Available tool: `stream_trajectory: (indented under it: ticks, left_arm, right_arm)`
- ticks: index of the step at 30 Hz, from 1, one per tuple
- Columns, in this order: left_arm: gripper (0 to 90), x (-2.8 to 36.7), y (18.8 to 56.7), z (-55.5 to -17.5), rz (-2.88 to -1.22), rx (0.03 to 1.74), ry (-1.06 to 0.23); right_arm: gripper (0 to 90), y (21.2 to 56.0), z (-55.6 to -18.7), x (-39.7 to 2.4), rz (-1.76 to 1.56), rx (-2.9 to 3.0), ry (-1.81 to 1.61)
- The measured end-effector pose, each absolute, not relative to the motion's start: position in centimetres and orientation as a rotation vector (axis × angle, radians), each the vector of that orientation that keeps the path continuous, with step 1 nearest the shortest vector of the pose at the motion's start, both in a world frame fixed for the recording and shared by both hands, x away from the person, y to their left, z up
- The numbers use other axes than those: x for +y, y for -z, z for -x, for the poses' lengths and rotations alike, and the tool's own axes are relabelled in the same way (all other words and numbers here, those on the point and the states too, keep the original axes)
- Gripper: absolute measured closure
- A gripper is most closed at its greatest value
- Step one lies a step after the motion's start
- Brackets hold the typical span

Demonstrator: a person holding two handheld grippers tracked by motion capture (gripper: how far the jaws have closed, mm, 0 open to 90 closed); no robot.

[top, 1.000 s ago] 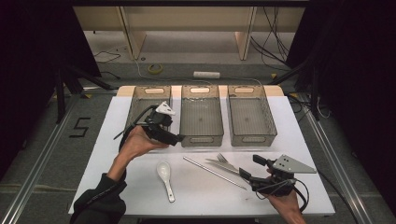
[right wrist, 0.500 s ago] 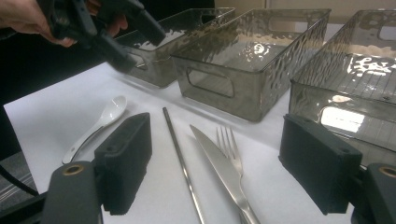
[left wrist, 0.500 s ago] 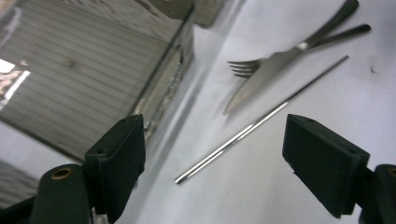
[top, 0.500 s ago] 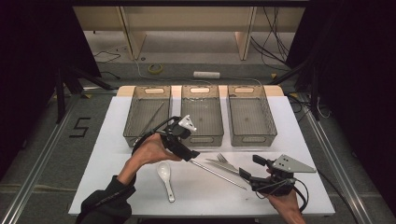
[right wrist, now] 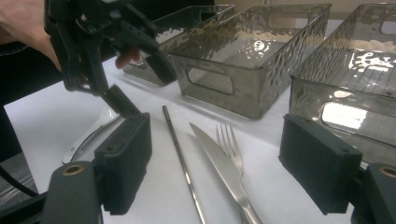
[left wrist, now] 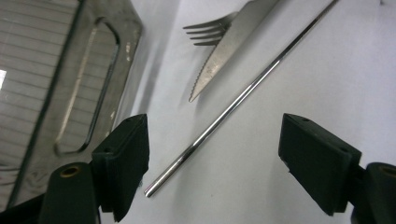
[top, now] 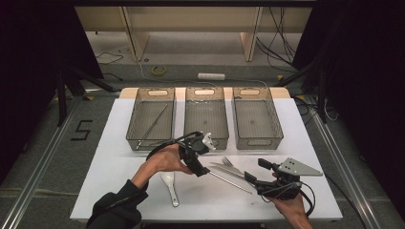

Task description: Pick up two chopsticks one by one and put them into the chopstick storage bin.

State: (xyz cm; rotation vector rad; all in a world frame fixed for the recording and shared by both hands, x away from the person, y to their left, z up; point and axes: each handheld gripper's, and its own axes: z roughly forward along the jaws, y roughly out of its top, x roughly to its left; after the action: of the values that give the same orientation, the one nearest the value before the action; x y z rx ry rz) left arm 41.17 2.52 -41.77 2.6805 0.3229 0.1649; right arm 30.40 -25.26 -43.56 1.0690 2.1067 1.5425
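A thin metal rod (top: 230, 182) lies on the white table (top: 114, 162), beside a knife (top: 228, 170) and a fork (top: 227, 161). My left gripper (top: 204, 171) hovers low over the rod's near end. In the left gripper view the rod (left wrist: 243, 93) ends between the open jaws of the left gripper (left wrist: 212, 123), untouched; the jaws have just narrowed slightly. My right gripper (top: 254, 170) rests open at the front right, pointing at the cutlery. In its view the rod (right wrist: 180, 158), knife (right wrist: 224, 168) and fork (right wrist: 231, 140) lie ahead of the right gripper (right wrist: 219, 156).
Three smoky clear bins stand in a row at the back: the left bin (top: 138, 138) holds another thin rod, while the middle bin (top: 206, 138) and right bin (top: 258, 138) look bare. A white spoon (top: 169, 183) lies near the front edge under the left forearm.
My left hand has swung right and down from the left bin to the rod's end on the table. The right gripper has stayed put.
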Motion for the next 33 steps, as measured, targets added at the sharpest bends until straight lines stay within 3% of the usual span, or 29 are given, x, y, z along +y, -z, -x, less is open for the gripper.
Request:
stream_trajectory:
  ticks: [14,25,33]
  left_arm:
    - [27.4,1.8,43.7,-42.0,-2.755,0.312,-0.116]
    - [42.4,1.3,44.7,-42.4,-2.798,0.271,-0.099]
    - [46.9,1.0,45.1,-42.7,-2.826,0.253,-0.098]
  right_arm:
    - [26.1,43.6,-30.4,-25.2,-1.065,2.114,-1.540]
    - [26.1,43.6,-30.3,-25.2,-1.058,2.117,-1.539]
    - [26.1,43.5,-30.3,-25.2,-1.052,2.119,-1.539]
